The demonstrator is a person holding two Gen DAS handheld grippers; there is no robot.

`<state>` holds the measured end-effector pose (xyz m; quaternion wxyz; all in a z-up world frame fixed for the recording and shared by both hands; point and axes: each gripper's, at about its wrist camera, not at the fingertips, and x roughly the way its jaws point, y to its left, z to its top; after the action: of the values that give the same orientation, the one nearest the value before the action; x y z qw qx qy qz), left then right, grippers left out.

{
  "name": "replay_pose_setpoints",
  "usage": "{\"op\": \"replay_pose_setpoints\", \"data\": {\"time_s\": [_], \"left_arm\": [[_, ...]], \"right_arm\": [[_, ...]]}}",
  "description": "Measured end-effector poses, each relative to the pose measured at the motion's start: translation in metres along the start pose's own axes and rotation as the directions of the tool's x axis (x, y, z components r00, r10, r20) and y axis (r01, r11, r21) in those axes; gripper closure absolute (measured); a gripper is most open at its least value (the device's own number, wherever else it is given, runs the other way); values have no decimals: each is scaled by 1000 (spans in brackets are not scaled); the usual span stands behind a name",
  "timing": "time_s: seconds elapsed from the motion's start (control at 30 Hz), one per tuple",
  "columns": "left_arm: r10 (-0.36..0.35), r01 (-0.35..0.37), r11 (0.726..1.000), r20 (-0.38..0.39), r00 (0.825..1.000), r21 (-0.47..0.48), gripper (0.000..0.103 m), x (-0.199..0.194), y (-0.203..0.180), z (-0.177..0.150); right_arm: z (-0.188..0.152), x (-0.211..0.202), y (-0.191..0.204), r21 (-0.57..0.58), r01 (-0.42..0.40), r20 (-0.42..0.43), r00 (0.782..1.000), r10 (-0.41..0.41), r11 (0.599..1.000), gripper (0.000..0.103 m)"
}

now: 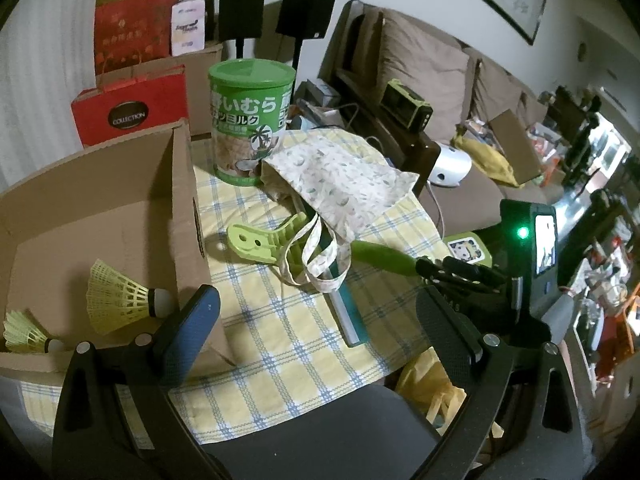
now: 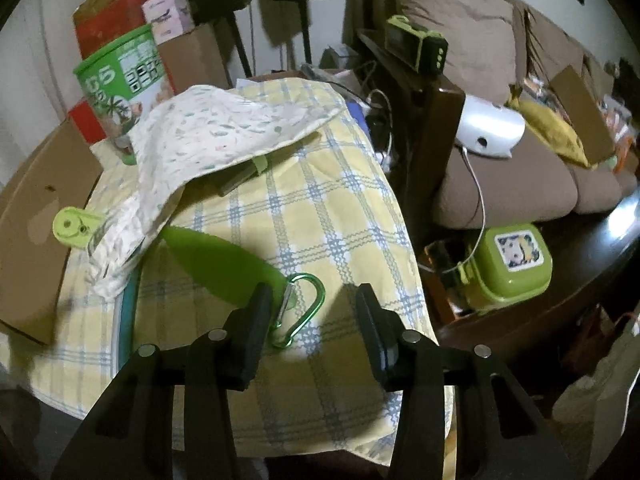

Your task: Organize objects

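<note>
On the yellow checked tablecloth (image 2: pixel 320 208) lies a green carabiner (image 2: pixel 300 308) between the fingers of my right gripper (image 2: pixel 314 312). Its left finger (image 2: pixel 256 320) is against the carabiner and the right finger stands apart, so the jaws are open. A green tapered handle (image 2: pixel 216 256) runs from the carabiner under a patterned cloth bag (image 2: pixel 208 136). My left gripper (image 1: pixel 316 320) hangs open over the cloth beside a cardboard box (image 1: pixel 100 208) holding two yellow shuttlecocks (image 1: pixel 120 300). A green smiley clip (image 1: pixel 256 242) lies by the bag's straps.
A tall green can (image 1: pixel 248 120) stands behind the bag. A teal flat strip (image 1: pixel 348 316) lies on the cloth. Red paper bags (image 1: pixel 128 116) stack behind the box. A green lunch box (image 2: pixel 512 264) sits on a dark table beside the sofa (image 2: pixel 500 184).
</note>
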<state>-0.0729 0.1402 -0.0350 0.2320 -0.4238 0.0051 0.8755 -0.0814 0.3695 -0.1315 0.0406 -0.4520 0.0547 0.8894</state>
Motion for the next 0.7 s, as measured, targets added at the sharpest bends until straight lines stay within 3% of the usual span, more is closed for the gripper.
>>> {"op": "replay_pose_setpoints", "data": {"time_s": [0.1,0.23,0.43,0.7], "left_arm": [[1,-1,1000,0,1000,-4,5,0,1,0],[-1,1,1000,4,1000,-7,5,-1,2,1],[-11,11,1000,1,1000,-20,5,0,6,2],[-17,17,999,0,1000,-27,5,-1,7,3]], "right_arm": [[-1,-1,2,-12,-24,-3,1000,24,1000,80],[-2,-1,-1,7,-68,-11,998,68,998,86],[-3,-5,-20,105,-177,-5,984,178,979,91],[-6,-11,-29,129,-186,5,982,187,974,95]]}}
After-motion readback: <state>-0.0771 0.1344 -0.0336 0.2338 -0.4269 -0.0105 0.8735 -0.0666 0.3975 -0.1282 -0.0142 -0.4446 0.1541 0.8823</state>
